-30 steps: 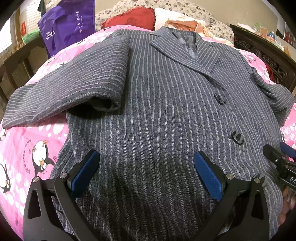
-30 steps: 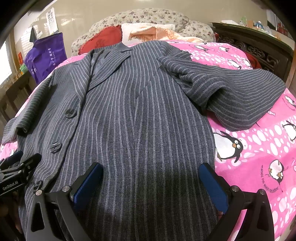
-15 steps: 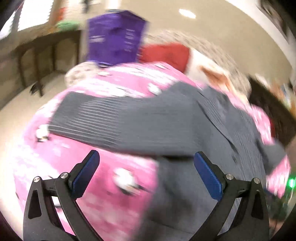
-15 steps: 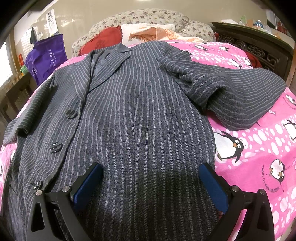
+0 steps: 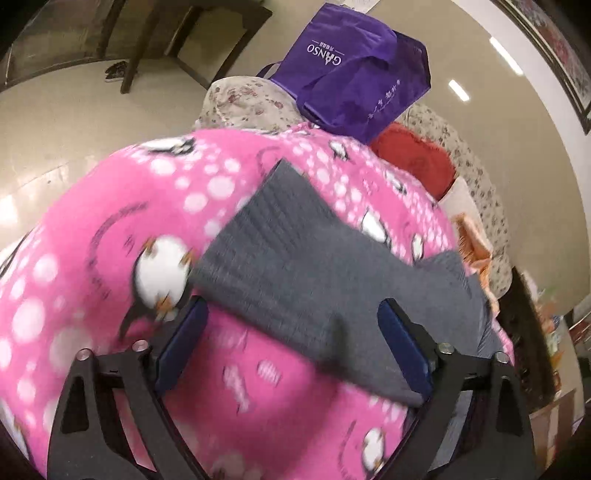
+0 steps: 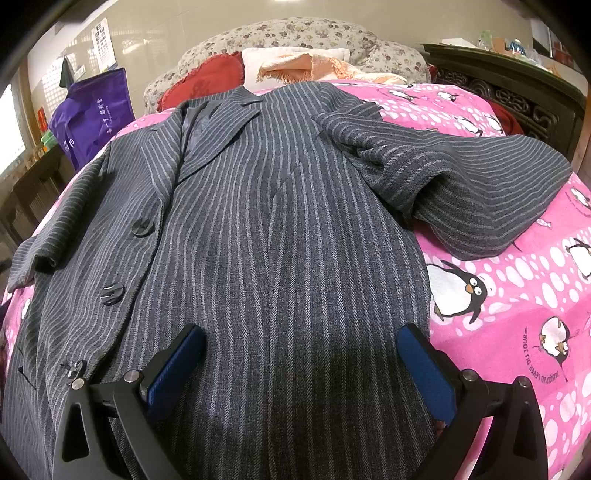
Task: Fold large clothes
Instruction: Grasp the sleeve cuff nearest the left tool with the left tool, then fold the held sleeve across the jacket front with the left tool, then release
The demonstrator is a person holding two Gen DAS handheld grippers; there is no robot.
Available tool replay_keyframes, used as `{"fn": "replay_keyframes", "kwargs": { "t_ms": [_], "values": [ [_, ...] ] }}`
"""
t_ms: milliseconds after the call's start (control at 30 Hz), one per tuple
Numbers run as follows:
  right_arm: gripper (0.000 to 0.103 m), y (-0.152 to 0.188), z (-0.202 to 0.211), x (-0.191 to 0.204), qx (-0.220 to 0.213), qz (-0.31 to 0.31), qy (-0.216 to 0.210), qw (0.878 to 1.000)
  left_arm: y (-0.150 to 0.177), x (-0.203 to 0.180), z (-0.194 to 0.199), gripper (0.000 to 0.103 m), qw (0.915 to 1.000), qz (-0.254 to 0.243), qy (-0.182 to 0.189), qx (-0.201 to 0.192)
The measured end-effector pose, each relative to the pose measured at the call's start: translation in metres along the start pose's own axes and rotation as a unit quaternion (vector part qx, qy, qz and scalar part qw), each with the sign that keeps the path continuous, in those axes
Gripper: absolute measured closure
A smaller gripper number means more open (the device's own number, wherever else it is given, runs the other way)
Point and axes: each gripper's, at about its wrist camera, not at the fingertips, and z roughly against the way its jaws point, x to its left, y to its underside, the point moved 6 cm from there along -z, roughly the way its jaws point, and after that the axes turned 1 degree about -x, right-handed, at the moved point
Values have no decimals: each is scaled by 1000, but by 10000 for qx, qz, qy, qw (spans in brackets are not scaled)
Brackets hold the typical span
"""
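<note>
A large grey pinstriped coat (image 6: 280, 229) lies flat, front up, on a pink penguin-print bedspread (image 6: 517, 295). Its right sleeve (image 6: 480, 192) spreads out to the right. Its left sleeve (image 5: 295, 266) lies out over the bed's left side and shows blurred in the left wrist view. My left gripper (image 5: 291, 350) is open and empty, just above that sleeve near its lower edge. My right gripper (image 6: 303, 369) is open and empty over the coat's lower body.
A purple tote bag (image 5: 354, 74) stands at the bed's far left corner, beside a red cushion (image 6: 207, 81), an orange scarf (image 6: 314, 66) and floral pillows. A dark wooden table (image 5: 177, 33) stands on the floor to the left. A dark carved sideboard (image 6: 517, 96) runs along the right.
My left gripper has swung left, from over the coat's lower body to the left sleeve at the bed's side. It has left the right wrist view. The right gripper has stayed still.
</note>
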Motion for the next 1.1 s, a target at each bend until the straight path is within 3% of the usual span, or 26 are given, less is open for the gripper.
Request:
{"fn": "replay_keyframes", "kwargs": {
  "t_ms": [167, 300, 333, 367, 433, 500, 600, 667, 733, 867, 1000, 1100],
  "values": [
    [0, 0, 0, 1, 0, 1, -5, 10000, -32, -6, -15, 39, 9999, 55, 112, 99],
    [0, 0, 0, 1, -3, 1, -7, 10000, -49, -12, -27, 40, 9983, -430, -370, 135],
    [0, 0, 0, 0, -5, -2, -11, 10000, -52, -11, -29, 47, 9973, -498, -511, 148],
    [0, 0, 0, 0, -6, -6, -17, 10000, -53, -9, -31, 72, 9964, -549, -629, 175],
    [0, 0, -1, 1, -5, -8, -23, 10000, -53, -6, -33, 96, 9951, -540, -751, 337],
    [0, 0, -1, 1, -5, -7, -19, 10000, -58, -10, -19, 98, 9951, -606, -772, 148],
    [0, 0, -1, 1, -6, -7, -21, 10000, -89, -13, 24, 99, 9919, -608, -919, -629],
    [0, 0, -1, 1, -8, -10, -24, 10000, -121, -5, 64, 99, 9842, -405, -1128, -1301],
    [0, 1, -1, 1, -12, -8, -22, 10000, -139, 2, 85, 99, 9787, -385, -1281, -1559],
    [0, 1, 0, 0, 39, -7, -11, 10000, -143, -16, 89, 99, 9806, -778, -1204, -1339],
    [0, 5, 9, -3, 225, 5, 65, 9997, -108, -93, 70, 99, 9847, -1365, -446, -985],
    [0, 17, 21, -10, 322, 55, 222, 9992, -56, -179, 41, 99, 9794, -1936, 293, -501]
  ]
}}
